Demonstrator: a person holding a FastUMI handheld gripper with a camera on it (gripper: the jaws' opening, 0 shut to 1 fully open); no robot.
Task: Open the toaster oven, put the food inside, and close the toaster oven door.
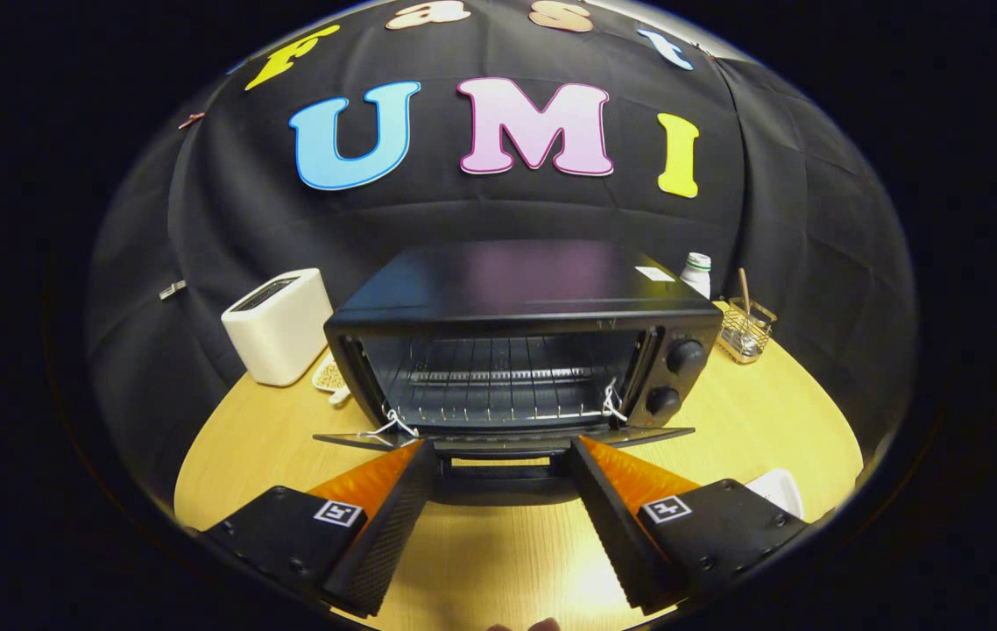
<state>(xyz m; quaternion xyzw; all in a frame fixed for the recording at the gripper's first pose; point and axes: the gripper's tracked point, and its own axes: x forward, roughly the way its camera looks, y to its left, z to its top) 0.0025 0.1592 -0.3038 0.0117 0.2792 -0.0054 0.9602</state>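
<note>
Both tool (498,451) fingers spread apart, toaster oven (520,350) door handle (503,471) between tips, ungripped.

We see the black metal toaster oven (523,350) at the frame's centre on the wooden table. Its glass door (498,440) lies folded flat open, baring the wire rack (498,386) inside.

Setting: staged kitchen-style demo booth, not a real home. Black cloth wall (498,219) beyond fingers; round wooden table (753,421). Kitchen props: toaster oven (516,342) w/ door down just ahead of gripper (498,456), fingers spread apart; white toaster (279,324); wire basket (745,331); white bottle (696,272).
</note>
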